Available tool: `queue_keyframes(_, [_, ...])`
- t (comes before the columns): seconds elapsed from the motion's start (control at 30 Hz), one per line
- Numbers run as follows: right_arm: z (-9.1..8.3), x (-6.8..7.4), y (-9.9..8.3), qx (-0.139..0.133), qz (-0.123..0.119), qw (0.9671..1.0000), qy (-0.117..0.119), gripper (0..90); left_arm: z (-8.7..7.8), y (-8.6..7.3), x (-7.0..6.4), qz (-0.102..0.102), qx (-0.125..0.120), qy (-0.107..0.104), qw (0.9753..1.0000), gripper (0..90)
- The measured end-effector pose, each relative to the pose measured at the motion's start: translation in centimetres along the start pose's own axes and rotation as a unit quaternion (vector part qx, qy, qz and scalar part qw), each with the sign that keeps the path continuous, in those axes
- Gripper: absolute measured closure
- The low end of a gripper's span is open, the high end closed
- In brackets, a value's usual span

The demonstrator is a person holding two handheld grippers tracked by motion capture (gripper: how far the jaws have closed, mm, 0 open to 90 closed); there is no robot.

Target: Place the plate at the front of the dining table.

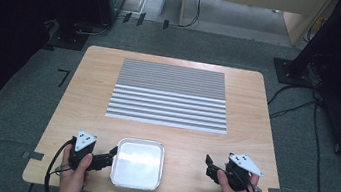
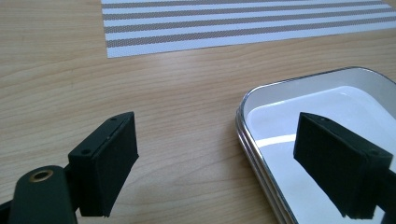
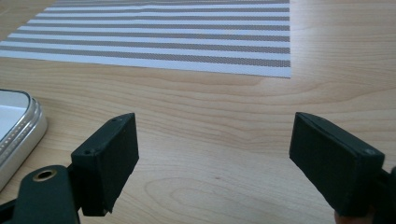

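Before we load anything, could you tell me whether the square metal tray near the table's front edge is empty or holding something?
Empty: the shiny square metal tray shows bare reflective floor in the high and left gripper views.

Wide open wood ahead of the right gripper: its jaws stand well apart over bare table, and nothing lies between them and the striped mat farther out. The mat lies flat, so no real barrier there. The one solid obstacle on the near side is the metal tray, sitting between the two grippers with a raised rim. The left gripper is right up against that rim; in the left gripper view one jaw hangs over the tray's inside and the other over bare wood, the rim between them. Left of that gripper, free table to the edge.
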State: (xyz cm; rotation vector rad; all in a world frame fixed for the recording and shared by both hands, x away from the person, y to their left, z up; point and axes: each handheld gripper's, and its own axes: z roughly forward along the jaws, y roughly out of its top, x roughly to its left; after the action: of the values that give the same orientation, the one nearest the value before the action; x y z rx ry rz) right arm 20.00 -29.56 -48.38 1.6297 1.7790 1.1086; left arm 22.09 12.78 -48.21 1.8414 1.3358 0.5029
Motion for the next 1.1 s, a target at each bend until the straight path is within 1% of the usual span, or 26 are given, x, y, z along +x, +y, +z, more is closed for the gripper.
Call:
queue_keyframes(0.33, [0.1, 1.1, -0.2, 0.003, 0.002, 0.9998, 0.019, 15.6, 0.3, -0.2, -1.0, 0.01, 0.005, -0.008, 0.9999, 13.5])
queue_keyframes(0.53, [0.1, 1.9, -0.3, 0.004, -0.004, 0.9996, 0.029, 15.6, 0.5, -0.2, -1.5, 0.017, 0.008, -0.016, 0.9997, 13.6])
queue_keyframes(0.63, [0.1, 2.3, -0.3, 0.0, 0.002, 0.9993, 0.039, 15.5, 0.5, -0.3, -1.7, 0.018, 0.009, -0.018, 0.9996, 13.8])
queue_keyframes(0.8, [0.1, 2.9, -0.3, -0.003, 0.003, 0.999, 0.045, 15.6, 0.6, -0.3, -2.0, 0.021, 0.01, -0.021, 0.9995, 13.8])
queue_keyframes(0.9, [0.1, 3.4, -0.3, -0.005, 0.007, 0.9986, 0.051, 15.8, 0.7, -0.4, -2.2, 0.023, 0.011, -0.024, 0.9994, 13.8])
queue_keyframes(1.03, [0.1, 3.7, -0.3, -0.006, 0.009, 0.9985, 0.054, 16.3, 0.8, -0.4, -2.6, 0.025, 0.012, -0.027, 0.9992, 13.8])
queue_keyframes(1.1, [0.1, 4.0, -0.3, -0.006, 0.01, 0.9983, 0.057, 16.5, 0.9, -0.4, -2.8, 0.023, 0.012, -0.03, 0.9992, 13.8])
